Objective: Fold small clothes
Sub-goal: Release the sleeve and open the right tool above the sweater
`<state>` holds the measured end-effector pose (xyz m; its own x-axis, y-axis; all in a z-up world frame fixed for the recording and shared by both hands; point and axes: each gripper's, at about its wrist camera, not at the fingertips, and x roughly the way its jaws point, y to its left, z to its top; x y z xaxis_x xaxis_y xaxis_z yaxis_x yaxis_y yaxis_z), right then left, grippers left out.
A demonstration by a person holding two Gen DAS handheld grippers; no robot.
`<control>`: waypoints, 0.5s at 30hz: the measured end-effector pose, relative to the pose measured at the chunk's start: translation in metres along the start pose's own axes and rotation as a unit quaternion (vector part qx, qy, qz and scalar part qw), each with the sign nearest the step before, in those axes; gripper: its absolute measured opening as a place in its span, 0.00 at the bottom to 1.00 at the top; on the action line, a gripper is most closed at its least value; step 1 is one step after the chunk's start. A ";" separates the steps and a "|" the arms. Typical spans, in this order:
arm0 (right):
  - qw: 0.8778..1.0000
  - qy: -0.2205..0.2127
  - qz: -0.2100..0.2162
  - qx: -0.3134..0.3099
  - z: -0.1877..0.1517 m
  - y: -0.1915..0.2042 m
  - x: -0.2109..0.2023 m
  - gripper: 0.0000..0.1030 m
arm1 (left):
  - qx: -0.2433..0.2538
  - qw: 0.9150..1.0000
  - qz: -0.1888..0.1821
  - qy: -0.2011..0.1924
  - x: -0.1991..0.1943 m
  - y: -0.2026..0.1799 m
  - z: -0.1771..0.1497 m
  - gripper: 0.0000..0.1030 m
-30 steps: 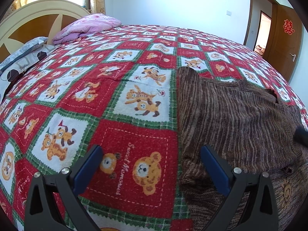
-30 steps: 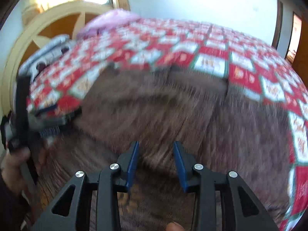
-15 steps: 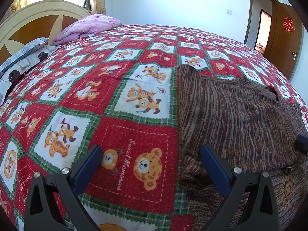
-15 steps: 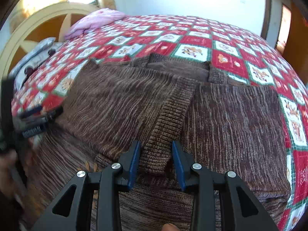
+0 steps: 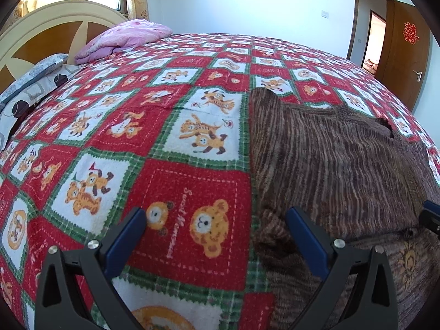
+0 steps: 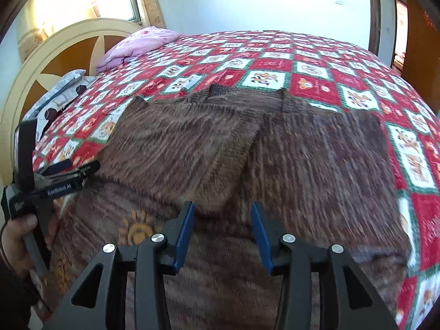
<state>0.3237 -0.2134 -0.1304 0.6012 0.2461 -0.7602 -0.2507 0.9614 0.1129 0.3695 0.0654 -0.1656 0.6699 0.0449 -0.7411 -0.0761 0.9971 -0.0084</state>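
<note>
Only readable writing was "Sweet Memories" stitched on a red square of the bear blanket. One brown knit sweater lay flat on it, blanket bare all round its left edge. Left gripper gaped wide over blanket, holding nothing. Right gripper, jaws just opening, hovered half-spread above the sweater, gripping nothing.

A brown striped knit sweater lies flat on the bed, neckline toward twelve o'clock in the right wrist view. Its left sleeve is folded inward across the chest, ribbed cuff toward six o'clock. An orange sun motif shows at seven o'clock.
</note>
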 end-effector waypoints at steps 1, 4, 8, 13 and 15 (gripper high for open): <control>1.000 0.001 -0.003 -0.001 -0.004 0.000 -0.005 0.43 | 0.002 1.000 0.003 0.001 -0.003 -0.001 -0.002 1.00; 1.000 0.003 -0.002 0.002 -0.017 -0.004 -0.020 0.47 | 0.001 1.000 0.000 -0.003 -0.017 -0.002 -0.007 1.00; 1.000 -0.002 -0.004 -0.001 -0.036 -0.004 -0.042 0.49 | 0.004 1.000 -0.007 0.005 -0.032 -0.005 -0.020 1.00; 1.000 -0.001 -0.014 -0.005 -0.053 -0.002 -0.060 0.50 | 0.027 1.000 0.000 -0.009 -0.056 -0.010 -0.036 1.00; 1.000 -0.003 -0.016 -0.003 -0.059 -0.002 -0.066 0.51 | 0.023 1.000 -0.003 -0.013 -0.064 -0.007 -0.038 1.00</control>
<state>0.2396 -0.2390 -0.1181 0.6137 0.2161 -0.7594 -0.2363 0.9680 0.0845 0.2995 0.0529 -0.1438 0.6898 0.0404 -0.7229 -0.0385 0.9991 0.0191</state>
